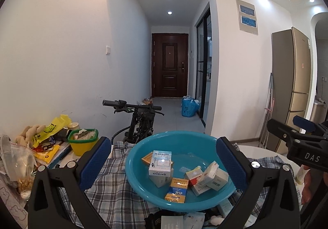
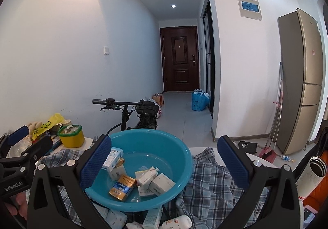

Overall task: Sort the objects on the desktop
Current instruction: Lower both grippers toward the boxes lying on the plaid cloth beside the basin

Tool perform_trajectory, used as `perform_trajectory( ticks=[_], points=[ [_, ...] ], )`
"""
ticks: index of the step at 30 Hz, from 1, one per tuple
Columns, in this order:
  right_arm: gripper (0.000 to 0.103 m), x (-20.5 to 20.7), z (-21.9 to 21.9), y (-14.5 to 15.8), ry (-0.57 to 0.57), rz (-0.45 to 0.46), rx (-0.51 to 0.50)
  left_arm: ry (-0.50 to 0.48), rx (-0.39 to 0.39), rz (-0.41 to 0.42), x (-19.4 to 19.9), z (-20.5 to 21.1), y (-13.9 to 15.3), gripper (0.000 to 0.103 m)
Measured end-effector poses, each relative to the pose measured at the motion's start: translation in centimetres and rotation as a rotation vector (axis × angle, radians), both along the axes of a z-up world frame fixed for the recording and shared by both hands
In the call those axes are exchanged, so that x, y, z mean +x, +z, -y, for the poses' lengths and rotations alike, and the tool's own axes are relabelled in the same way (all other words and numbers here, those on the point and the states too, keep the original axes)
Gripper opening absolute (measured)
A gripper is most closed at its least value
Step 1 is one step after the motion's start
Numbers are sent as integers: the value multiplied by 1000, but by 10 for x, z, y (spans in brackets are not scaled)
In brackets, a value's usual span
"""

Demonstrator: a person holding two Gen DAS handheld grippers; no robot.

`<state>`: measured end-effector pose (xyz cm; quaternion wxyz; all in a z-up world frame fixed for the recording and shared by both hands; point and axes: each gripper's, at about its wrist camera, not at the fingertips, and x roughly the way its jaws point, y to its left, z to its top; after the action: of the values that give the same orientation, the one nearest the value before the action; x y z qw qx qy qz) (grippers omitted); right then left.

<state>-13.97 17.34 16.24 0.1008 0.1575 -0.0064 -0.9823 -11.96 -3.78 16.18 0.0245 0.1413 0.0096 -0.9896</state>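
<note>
Over the tabletop, both hand-held grippers, left [image 1: 162,164] and right [image 2: 164,164], hang spread wide and empty; several small boxes [image 1: 202,179] already sit in the blue basin [image 1: 143,183], more packets [image 2: 152,218] wait beside it.

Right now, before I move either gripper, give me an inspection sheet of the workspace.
Surface: white table under a rumpled plaid cloth.
Job's things: small boxes lie loose in the blue basin; more packets lie on the cloth at its near rim.
Clutter: yellow tub, bags and snacks at left; white flask at right.
Grippers: left gripper and right gripper both open, empty.
Cables: nothing seen.
Surroundings: bicycle, hallway door, fridge.
</note>
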Motion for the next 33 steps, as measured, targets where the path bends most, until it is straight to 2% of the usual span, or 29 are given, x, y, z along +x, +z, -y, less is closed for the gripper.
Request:
perform_trajectory(
  ticks=[7, 11, 14, 18, 22, 30, 33],
  points=[
    [103, 15, 0, -15, 5, 20, 20, -16, 16, -12, 22, -2, -10, 103],
    [103, 21, 2, -25, 16, 35, 23, -25, 41, 19, 25, -1, -22, 103],
    [103, 23, 5, -36, 20, 48, 63, -7, 40, 39, 27, 1, -36, 103],
    [103, 20, 5, -55, 26, 82, 67, -16, 42, 81, 19, 2, -59, 103],
    [103, 17, 5, -73, 22, 93, 55, -54, 87, 100, 7, 5, -79, 103],
    [103, 7, 12, -105, 39, 162, 95, -48, 35, 168, -11, -5, -108, 103],
    [103, 7, 12, -114, 51, 193, 91, -45, 45, 207, -13, -4, -121, 103]
  ],
)
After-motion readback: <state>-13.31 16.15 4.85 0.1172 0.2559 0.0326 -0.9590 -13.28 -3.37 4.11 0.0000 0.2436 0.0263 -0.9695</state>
